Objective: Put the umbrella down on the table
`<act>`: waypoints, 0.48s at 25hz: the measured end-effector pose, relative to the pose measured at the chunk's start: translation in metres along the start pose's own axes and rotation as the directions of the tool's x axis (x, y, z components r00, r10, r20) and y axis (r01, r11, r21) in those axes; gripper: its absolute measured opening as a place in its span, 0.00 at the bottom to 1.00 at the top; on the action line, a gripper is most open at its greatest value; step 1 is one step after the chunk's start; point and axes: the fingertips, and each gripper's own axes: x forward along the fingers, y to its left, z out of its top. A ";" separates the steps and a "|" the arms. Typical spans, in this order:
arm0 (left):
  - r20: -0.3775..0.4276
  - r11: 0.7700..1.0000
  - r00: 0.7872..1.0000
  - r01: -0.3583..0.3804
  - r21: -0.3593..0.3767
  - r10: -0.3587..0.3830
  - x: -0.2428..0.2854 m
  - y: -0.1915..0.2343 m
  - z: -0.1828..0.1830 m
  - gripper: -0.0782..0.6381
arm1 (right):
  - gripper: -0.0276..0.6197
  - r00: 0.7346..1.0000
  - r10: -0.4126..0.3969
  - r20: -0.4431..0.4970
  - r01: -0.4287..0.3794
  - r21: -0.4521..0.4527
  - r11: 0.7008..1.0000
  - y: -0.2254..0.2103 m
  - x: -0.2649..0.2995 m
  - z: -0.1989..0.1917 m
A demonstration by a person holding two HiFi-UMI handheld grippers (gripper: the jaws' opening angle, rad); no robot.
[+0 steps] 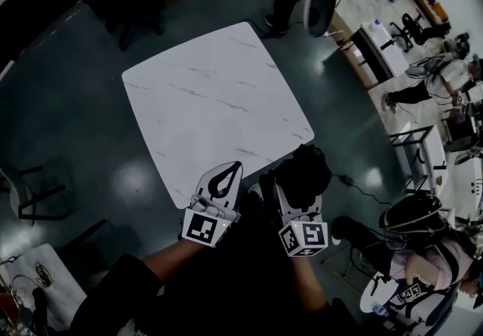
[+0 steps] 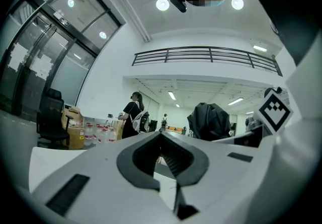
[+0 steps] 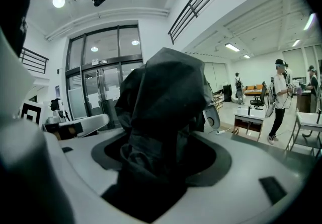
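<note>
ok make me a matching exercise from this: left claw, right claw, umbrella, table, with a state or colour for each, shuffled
1 left claw
2 right claw
3 umbrella
4 table

A black, bunched fabric
B white with grey veins
C shut on the umbrella
D shut, nothing in it

Pairs: 1-D, 2-C, 3-A, 4-B
</note>
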 end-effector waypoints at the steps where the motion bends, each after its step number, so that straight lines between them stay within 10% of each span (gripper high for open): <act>1: -0.003 1.000 1.000 -0.016 -0.002 0.016 0.002 0.006 -0.002 0.12 | 0.57 1.000 0.006 -0.003 -0.006 -0.001 1.000 -0.003 0.008 -0.002; 12: -0.037 0.977 0.978 -0.205 0.065 0.207 0.053 0.065 -0.016 0.12 | 0.57 0.982 0.172 -0.072 -0.172 0.000 0.985 -0.030 0.110 0.002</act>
